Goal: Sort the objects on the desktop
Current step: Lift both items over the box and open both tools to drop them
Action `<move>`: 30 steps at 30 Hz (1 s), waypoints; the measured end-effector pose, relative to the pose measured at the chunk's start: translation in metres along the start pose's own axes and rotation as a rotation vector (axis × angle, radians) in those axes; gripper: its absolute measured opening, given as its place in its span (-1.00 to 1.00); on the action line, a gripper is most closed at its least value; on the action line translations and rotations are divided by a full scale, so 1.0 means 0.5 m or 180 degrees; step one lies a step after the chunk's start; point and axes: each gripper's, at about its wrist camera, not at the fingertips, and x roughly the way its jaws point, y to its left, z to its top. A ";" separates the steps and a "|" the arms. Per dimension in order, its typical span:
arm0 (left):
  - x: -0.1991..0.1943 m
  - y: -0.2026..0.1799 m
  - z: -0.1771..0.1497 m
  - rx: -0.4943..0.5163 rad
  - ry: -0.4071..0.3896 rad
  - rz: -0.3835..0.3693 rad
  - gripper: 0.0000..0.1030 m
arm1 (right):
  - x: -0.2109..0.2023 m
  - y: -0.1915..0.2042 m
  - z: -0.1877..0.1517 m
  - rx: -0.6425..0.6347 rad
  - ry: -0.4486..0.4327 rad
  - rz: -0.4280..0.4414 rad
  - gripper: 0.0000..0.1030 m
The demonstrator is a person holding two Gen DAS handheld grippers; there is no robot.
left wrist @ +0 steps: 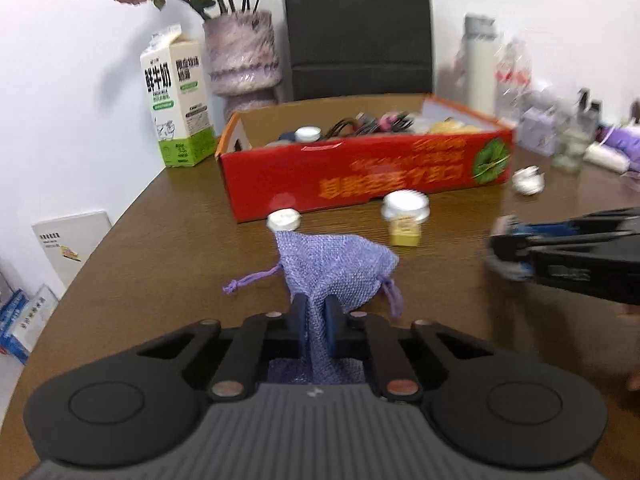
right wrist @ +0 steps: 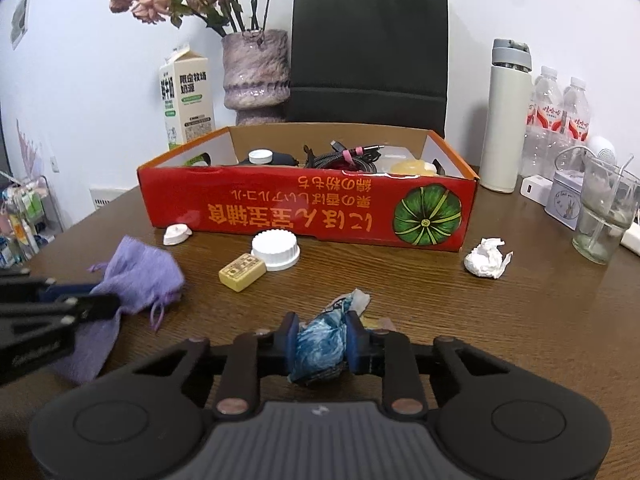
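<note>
Purple mesh pouch [left wrist: 336,268] pinched by left gripper [left wrist: 316,316] | blue-white crumpled wrapper [right wrist: 320,344] clamped by right gripper [right wrist: 322,340] | both on wooden table [right wrist: 440,320], near red box [right wrist: 308,208]

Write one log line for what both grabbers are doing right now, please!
left gripper: shut on purple pouch | right gripper: shut on blue crumpled wrapper | red box: behind both, open top | stage: both items gripped

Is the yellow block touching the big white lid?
Touching. The right wrist view shows the yellow block pressed against the white lid's near-left edge, no table showing between them.
</note>
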 end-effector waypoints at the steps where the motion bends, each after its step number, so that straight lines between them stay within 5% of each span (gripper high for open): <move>1: -0.020 -0.004 -0.005 -0.0040 -0.0043 -0.0034 -0.81 | -0.004 0.000 -0.001 0.0002 -0.0025 0.0041 -0.57; 7: -0.111 -0.019 -0.018 -0.0150 -0.0146 -0.0033 -0.81 | -0.072 0.052 -0.011 -0.0381 -0.0519 -0.0006 -0.58; 15: -0.195 -0.002 -0.015 -0.0274 -0.0303 0.0219 -0.80 | -0.219 0.079 -0.065 0.0025 -0.1206 0.0390 -0.58; 19: -0.245 0.020 0.022 -0.0469 -0.0641 0.0344 -0.80 | -0.281 0.083 -0.065 0.0145 -0.1323 0.0548 -0.57; 23: -0.252 0.055 0.108 -0.0552 -0.0861 0.0255 -0.80 | -0.320 0.073 -0.014 0.0090 -0.1515 0.0618 -0.57; 30: -0.226 0.086 0.276 -0.0622 -0.1288 0.0239 -0.79 | -0.323 0.036 0.169 -0.0143 -0.1789 0.0376 -0.57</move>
